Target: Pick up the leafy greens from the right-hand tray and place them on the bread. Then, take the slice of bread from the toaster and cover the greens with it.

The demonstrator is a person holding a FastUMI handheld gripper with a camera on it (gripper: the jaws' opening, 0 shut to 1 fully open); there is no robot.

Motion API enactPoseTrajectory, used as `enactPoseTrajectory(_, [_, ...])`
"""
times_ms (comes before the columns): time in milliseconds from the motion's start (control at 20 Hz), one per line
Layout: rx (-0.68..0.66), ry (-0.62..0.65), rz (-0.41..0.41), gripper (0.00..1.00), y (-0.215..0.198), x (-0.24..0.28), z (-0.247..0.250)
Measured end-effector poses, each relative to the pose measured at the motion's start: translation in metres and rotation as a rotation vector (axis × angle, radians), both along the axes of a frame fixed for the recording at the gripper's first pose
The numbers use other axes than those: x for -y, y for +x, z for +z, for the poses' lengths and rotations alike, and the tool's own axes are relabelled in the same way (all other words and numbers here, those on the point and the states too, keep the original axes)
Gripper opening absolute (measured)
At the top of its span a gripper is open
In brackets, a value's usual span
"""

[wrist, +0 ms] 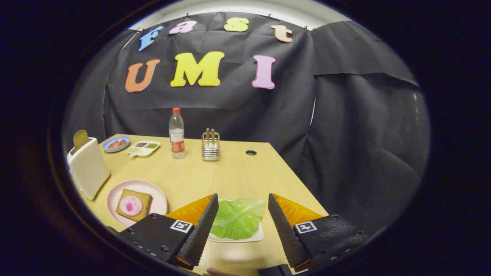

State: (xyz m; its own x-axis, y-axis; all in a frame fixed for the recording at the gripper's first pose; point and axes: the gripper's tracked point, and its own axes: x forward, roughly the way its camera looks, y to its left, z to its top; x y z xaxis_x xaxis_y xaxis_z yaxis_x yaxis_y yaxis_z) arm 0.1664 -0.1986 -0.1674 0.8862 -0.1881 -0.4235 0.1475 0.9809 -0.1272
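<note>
A green leaf (238,218) lies on a white tray (245,238) between my two fingers, which stand wide apart above it. My gripper (243,205) is open and holds nothing. To the left of the fingers a pink plate (115,195) carries a slice of bread (133,205) with a round pink slice of meat on top. Further left stands a white toaster (88,166) with a brown slice of bread (80,138) sticking up out of its slot.
At the back of the wooden table (230,172) stand a water bottle (177,134), a small wire rack (210,145), a blue dish (116,144) and a white divided dish (144,148). The table's right edge drops off just beyond my right finger.
</note>
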Motion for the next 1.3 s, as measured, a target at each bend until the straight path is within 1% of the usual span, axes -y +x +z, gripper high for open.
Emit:
enactPoseTrajectory(200, [-0.136, 0.041, 0.014, 0.79, 0.028, 0.015, -0.046])
enactPoseTrajectory(300, [-0.187, 0.037, -0.013, 0.81, 0.036, 0.026, -0.066])
enactPoseTrajectory(450, [-0.229, 0.030, -0.051, 0.85, 0.043, 0.040, -0.085])
enactPoseTrajectory(550, [-0.264, 0.051, -0.055, 0.88, 0.045, 0.040, -0.098])
enactPoseTrajectory(600, [-0.290, 0.057, -0.053, 0.88, 0.044, 0.039, -0.104])
enactPoseTrajectory(700, [-0.281, 0.069, -0.043, 0.87, 0.045, 0.036, -0.100])
enactPoseTrajectory(750, [-0.288, 0.062, -0.044, 0.80, 0.045, 0.034, -0.101])
enactPoseTrajectory(900, [-0.296, -0.017, -0.043, 0.49, 0.050, 0.037, -0.104])
enactPoseTrajectory(950, [-0.295, -0.038, -0.054, 0.42, 0.049, 0.039, -0.102])
enactPoseTrajectory(1000, [-0.292, -0.051, -0.075, 0.39, 0.049, 0.043, -0.099])
enactPoseTrajectory(1050, [-0.287, -0.041, -0.078, 0.18, 0.050, 0.041, -0.098])
enactPoseTrajectory(1100, [-0.293, -0.031, -0.067, 0.14, 0.049, 0.037, -0.098])
enactPoseTrajectory(1200, [-0.280, -0.032, -0.059, 0.14, 0.046, 0.034, -0.091])
enactPoseTrajectory(1250, [-0.257, -0.033, -0.067, 0.00, 0.045, 0.034, -0.083])
enactPoseTrajectory(1300, [-0.239, -0.033, -0.065, 0.00, 0.043, 0.032, -0.074])
